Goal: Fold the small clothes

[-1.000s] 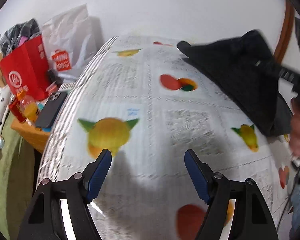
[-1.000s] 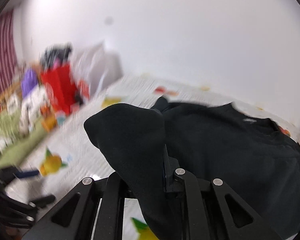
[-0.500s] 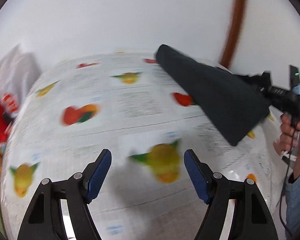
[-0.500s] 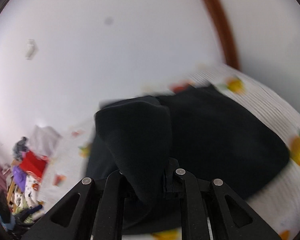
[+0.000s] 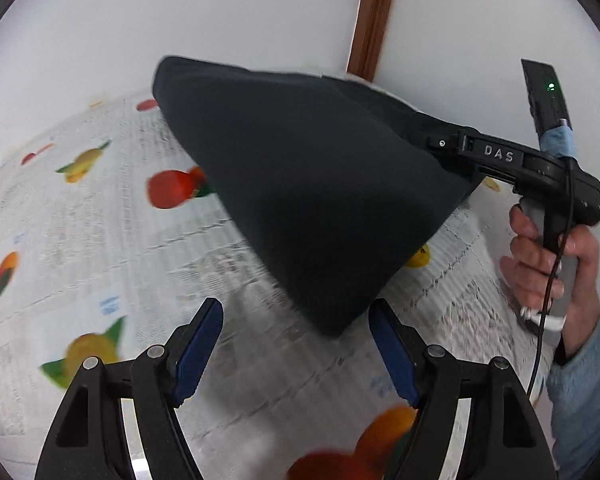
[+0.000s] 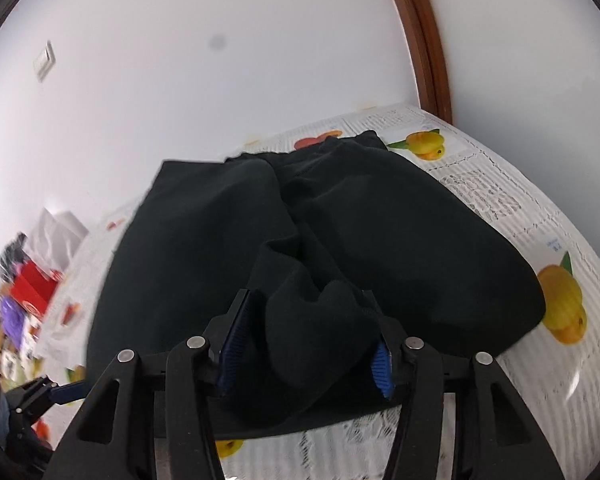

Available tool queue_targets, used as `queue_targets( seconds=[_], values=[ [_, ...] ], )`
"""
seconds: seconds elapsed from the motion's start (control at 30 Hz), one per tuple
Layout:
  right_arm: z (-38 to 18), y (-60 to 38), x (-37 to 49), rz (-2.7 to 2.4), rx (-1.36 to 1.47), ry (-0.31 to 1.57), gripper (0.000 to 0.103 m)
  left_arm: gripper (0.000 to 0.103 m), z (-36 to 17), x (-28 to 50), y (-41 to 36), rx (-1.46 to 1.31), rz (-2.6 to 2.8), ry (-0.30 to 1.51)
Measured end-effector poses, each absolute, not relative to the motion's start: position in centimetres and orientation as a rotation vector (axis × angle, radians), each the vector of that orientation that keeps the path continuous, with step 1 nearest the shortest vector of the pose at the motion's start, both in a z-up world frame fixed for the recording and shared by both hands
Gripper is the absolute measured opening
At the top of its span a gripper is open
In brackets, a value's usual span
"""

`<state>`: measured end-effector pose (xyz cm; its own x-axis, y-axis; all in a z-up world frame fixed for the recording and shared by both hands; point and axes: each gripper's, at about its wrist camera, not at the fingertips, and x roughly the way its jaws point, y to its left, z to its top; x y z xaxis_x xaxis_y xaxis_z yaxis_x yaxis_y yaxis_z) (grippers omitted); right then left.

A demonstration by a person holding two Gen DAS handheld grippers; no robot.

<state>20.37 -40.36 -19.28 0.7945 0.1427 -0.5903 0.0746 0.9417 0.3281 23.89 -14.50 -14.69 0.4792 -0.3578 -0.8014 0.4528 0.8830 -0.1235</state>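
A black garment point(image 5: 312, 184) hangs stretched above the fruit-print tablecloth point(image 5: 80, 240), held at one corner by my right gripper point(image 5: 460, 148). In the right wrist view the same black garment point(image 6: 340, 232) spreads over the tablecloth point(image 6: 500, 200), and a bunched fold of it sits between the blue pads point(image 6: 234, 340) of my right gripper point(image 6: 306, 344), whose jaws stand partly apart. My left gripper point(image 5: 296, 356) is open and empty, just below the garment's lowest corner. My left gripper also shows small at the bottom left of the right wrist view point(image 6: 66, 392).
A white wall and a brown wooden door frame point(image 5: 370, 20) stand behind the table. A red bag point(image 6: 32, 284) and other clutter lie far left beyond the table edge. The person's hand point(image 5: 548, 264) holds the right gripper handle.
My left gripper has swung right and come up under the garment's hanging corner. My right gripper's jaws have spread apart from their tight grip, with cloth still between them, and the garment has spread wider.
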Motion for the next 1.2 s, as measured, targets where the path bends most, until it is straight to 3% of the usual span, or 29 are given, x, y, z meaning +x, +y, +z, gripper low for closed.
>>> queue_targets(
  seconds=[0.03, 0.07, 0.1, 0.17, 0.27, 0.33, 0.77, 0.93, 1.07, 1.1, 1.17, 1.2],
  values=[
    [-19.4, -40.3, 20.4, 0.055, 0.346, 0.645, 0.031, 0.071, -14.8, 24.1, -14.8, 0.107, -0.494, 0.955],
    [-19.5, -40.2, 20.5, 0.071, 0.348, 0.641, 0.021, 0.061, -14.9, 24.4, -15.1, 0.097, -0.488, 0.959],
    [-19.5, -40.1, 20.6, 0.085, 0.35, 0.645, 0.017, 0.056, -15.1, 24.8, -15.1, 0.088, -0.48, 0.961],
    [-19.7, -39.7, 21.0, 0.092, 0.348, 0.651, 0.016, 0.034, -15.0, 25.0, -15.2, 0.065, -0.48, 0.963],
    [-19.6, -38.5, 21.7, 0.108, 0.337, 0.664, 0.015, 0.018, -14.5, 24.5, -15.0, 0.108, -0.443, 0.937],
    [-19.5, -37.4, 22.0, 0.13, 0.346, 0.675, 0.015, 0.016, -14.2, 24.1, -14.1, 0.126, -0.403, 0.905],
    [-19.0, -25.5, 21.7, 0.34, 0.336, 0.675, 0.014, 0.013, -13.9, 21.0, 0.1, 0.01, -0.227, 0.904],
    [-18.8, -28.4, 18.9, 0.299, 0.497, 0.559, 0.014, 0.013, -14.8, 19.7, 1.8, -0.017, -0.246, 0.934],
    [-20.0, -29.5, 18.6, 0.288, 0.517, 0.611, 0.017, 0.013, -14.3, 18.2, 2.4, -0.042, -0.309, 0.919],
    [-20.0, -29.5, 18.7, 0.283, 0.509, 0.617, 0.02, 0.015, -14.2, 17.6, 2.3, -0.037, -0.322, 0.911],
    [-19.6, -29.3, 18.8, 0.274, 0.497, 0.619, 0.026, 0.037, -14.0, 17.5, 1.7, 0.004, -0.329, 0.893],
    [-19.5, -29.2, 19.1, 0.267, 0.49, 0.621, 0.033, 0.04, -13.9, 17.5, 1.3, 0.018, -0.325, 0.883]
  ],
)
